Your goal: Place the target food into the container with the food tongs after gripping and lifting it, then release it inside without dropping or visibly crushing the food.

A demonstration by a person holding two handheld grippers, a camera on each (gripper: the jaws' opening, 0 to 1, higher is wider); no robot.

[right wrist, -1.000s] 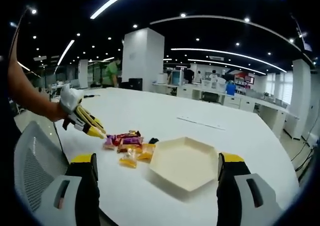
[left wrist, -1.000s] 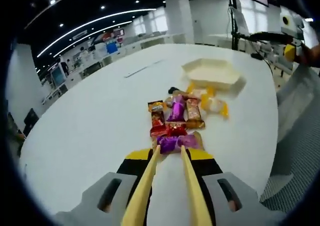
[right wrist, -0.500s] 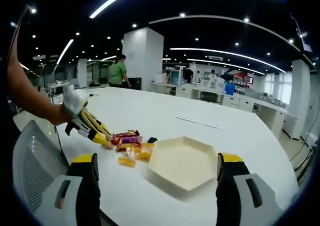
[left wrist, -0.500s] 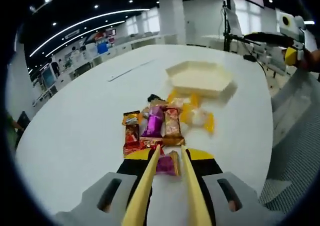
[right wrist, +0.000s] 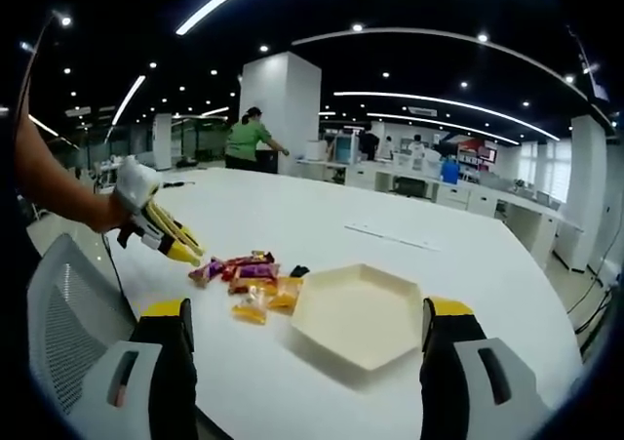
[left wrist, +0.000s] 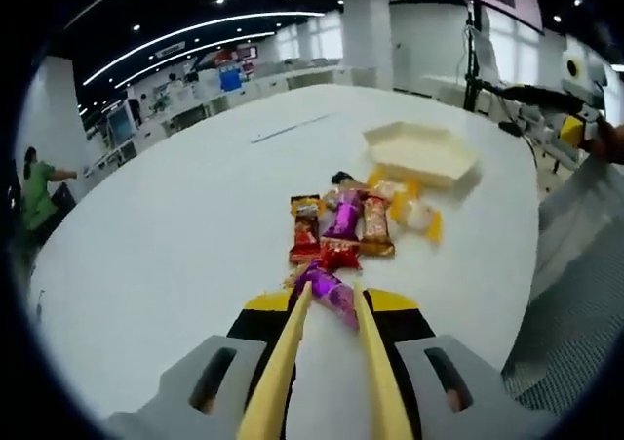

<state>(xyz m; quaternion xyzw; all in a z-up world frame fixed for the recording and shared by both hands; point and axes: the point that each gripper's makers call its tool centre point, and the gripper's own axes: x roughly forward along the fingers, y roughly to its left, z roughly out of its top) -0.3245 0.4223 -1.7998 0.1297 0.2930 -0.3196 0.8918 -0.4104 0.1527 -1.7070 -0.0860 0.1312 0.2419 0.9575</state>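
In the left gripper view, my left gripper (left wrist: 329, 311) is shut on yellow food tongs (left wrist: 292, 338). The tong tips pinch a purple wrapped candy (left wrist: 328, 290), held just above the white table (left wrist: 185, 225). Beyond it lies a pile of wrapped candies (left wrist: 356, 216), with the cream hexagonal container (left wrist: 424, 152) farther off. The right gripper view has my right gripper (right wrist: 304, 315) open, jaws wide apart over the container (right wrist: 356, 313). At its left, the left gripper (right wrist: 144, 218) holds the tongs (right wrist: 177, 242), and the purple candy (right wrist: 203, 270) hangs at their tips.
A grey mesh chair (right wrist: 68, 323) stands at the table's near edge. A thin strip (right wrist: 395, 237) lies farther out on the table. A person (right wrist: 249, 138) walks in the office behind. The right gripper (left wrist: 577, 77) shows at the far right.
The tongs dipped to the nearest purple candy, closed on it and have risen, so the candy hangs off the table. The right gripper has stayed in place.
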